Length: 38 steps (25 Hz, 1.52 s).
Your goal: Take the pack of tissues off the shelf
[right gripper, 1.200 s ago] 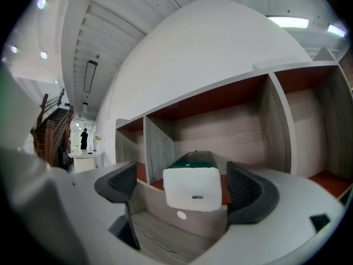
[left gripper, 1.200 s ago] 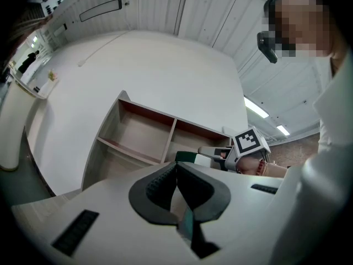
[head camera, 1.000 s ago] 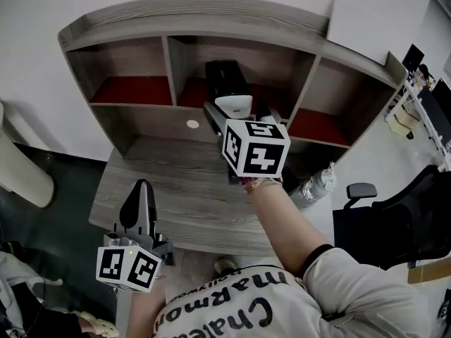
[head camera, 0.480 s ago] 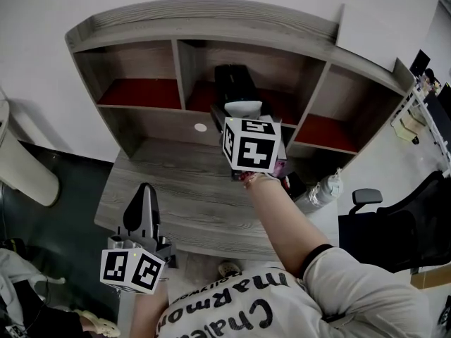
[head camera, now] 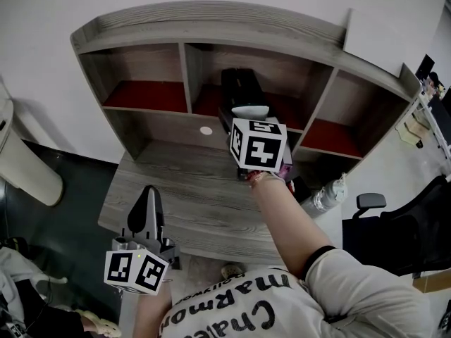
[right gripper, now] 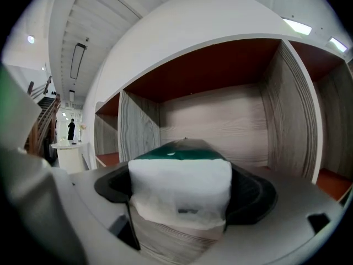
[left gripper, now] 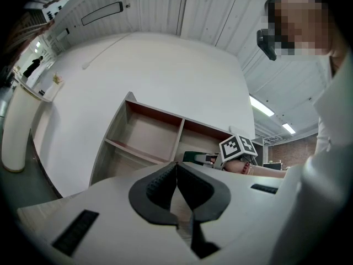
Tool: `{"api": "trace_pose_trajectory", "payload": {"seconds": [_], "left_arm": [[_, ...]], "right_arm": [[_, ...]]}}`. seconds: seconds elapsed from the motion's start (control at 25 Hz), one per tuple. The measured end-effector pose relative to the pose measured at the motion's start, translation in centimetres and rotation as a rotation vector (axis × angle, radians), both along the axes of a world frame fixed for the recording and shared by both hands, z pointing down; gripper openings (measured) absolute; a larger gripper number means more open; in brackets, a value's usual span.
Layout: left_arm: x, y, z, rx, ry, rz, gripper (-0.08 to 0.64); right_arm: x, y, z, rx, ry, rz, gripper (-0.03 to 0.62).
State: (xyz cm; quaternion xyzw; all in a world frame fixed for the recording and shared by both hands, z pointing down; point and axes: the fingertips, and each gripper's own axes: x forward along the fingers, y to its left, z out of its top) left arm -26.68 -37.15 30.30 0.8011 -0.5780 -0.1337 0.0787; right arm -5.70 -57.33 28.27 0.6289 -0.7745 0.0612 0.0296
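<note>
**Tissue pack held by one end at the shelf mouth: slip or snag is the risk**

At the left, the left gripper (head camera: 149, 196) hangs over the front-left corner of the tabletop (head camera: 190, 182), jaws pressed together with nothing between them. It is well apart from the work and unlikely to interfere. It is also too far off to catch anything that falls.

In the middle, the right gripper (right gripper: 182, 191) is clamped on the pack of tissues (head camera: 239, 86), its dark pads squeezing the white near end. The dark green body of the pack runs away from the jaws into the middle compartment (head camera: 282, 69) of the shelf (head camera: 211, 23), so the pack is not yet clear of it. Whether its far end rests on the red floor of the compartment or hangs just above cannot be told.

The main danger, as I judge it, comes from that end-only hold. The pack is long and soft, so its free end may sag and drag on the front edge of the compartment floor. A quick pull could then work the wrapper out of the pads and drop the pack onto the tabletop. A skewed pull could knock it against the left divider (head camera: 184, 72) or the right divider (head camera: 320, 94).

At the right, a bottle (head camera: 318, 194) stands just off the tabletop's right edge, near the person's forearm. A wide backward sweep could tip it.
</note>
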Motion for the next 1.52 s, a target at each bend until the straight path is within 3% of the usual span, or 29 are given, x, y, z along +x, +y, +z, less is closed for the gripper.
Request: {"api": "trace_pose_trajectory", "payload": {"seconds": [0.24, 0.64, 1.52], "left_arm": [[0.0, 0.1, -0.2, 0.008, -0.001, -0.007, 0.017], [0.2, 0.9, -0.7, 0.018, -0.003, -0.017, 0.017], [2.6, 2.9, -1.4, 0.031, 0.003, 0.047, 0.017]], "right_arm": [[0.0, -0.2, 0.2, 0.002, 0.014, -0.01, 0.485], [0.5, 0.1, 0.1, -0.056, -0.029, -0.041, 0.411], [1.6, 6.6, 0.6, -0.032, 0.007, -0.078, 0.41]]}}
